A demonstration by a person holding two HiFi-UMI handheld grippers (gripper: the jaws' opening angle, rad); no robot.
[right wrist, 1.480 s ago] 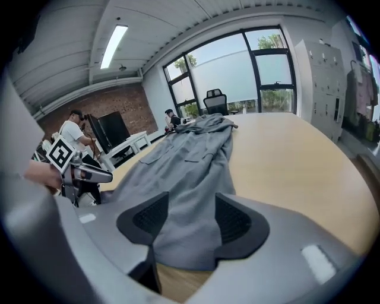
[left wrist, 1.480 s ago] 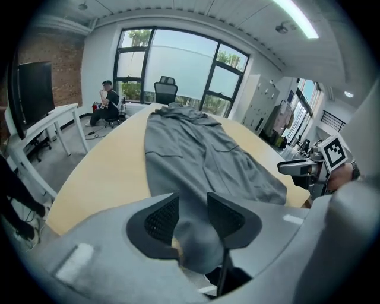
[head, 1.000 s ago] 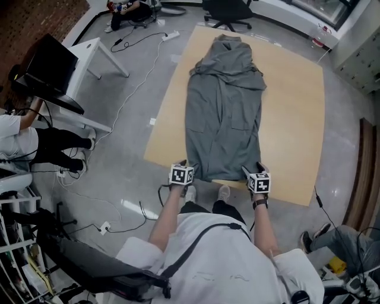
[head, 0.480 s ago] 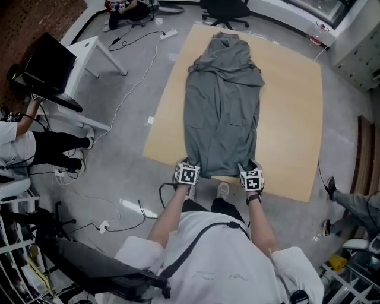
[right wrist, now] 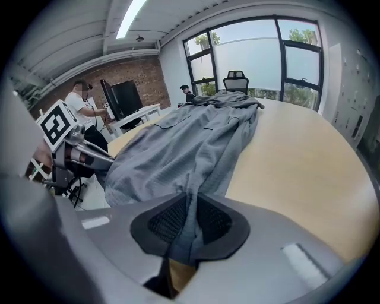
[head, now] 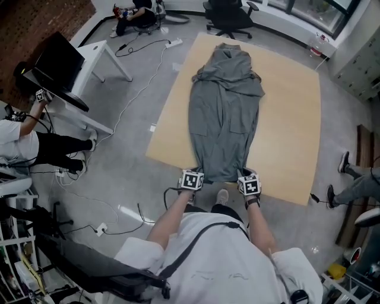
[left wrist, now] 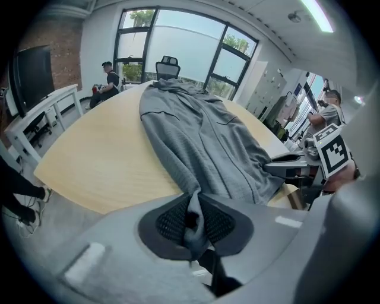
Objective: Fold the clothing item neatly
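- The grey garment (head: 224, 113) lies spread lengthwise down the middle of the head view. Its collar end points to the top of the frame and its hem reaches the near edge at bottom centre. The cloth is bunched into folds near the top end and smoother lower down.
- It rests on a light wooden table (head: 291, 119), whose bare top shows on both sides of the cloth, wider on the right.
- The left gripper (head: 194, 173) sits at the hem's left corner, at bottom centre of the frame. Its jaws are closing, and in its own view a pleat of grey fabric is pinched between the black ribbed pads.
- The right gripper (head: 247, 174) sits at the hem's right corner, level with the left one. Its jaws are closing too, and its pads press on a fold of the same hem.
- The person's two bare forearms (head: 169, 217) run up from the bottom of the frame to the grippers, out of a white shirt.
- A black office chair (head: 228, 12) stands past the table's far end at top centre.
- A white desk (head: 98, 56) with a dark monitor (head: 56, 59) stands at upper left.
- A seated person (head: 21, 142) is at the left edge, and cables (head: 127, 98) trail across the grey floor between desk and table.
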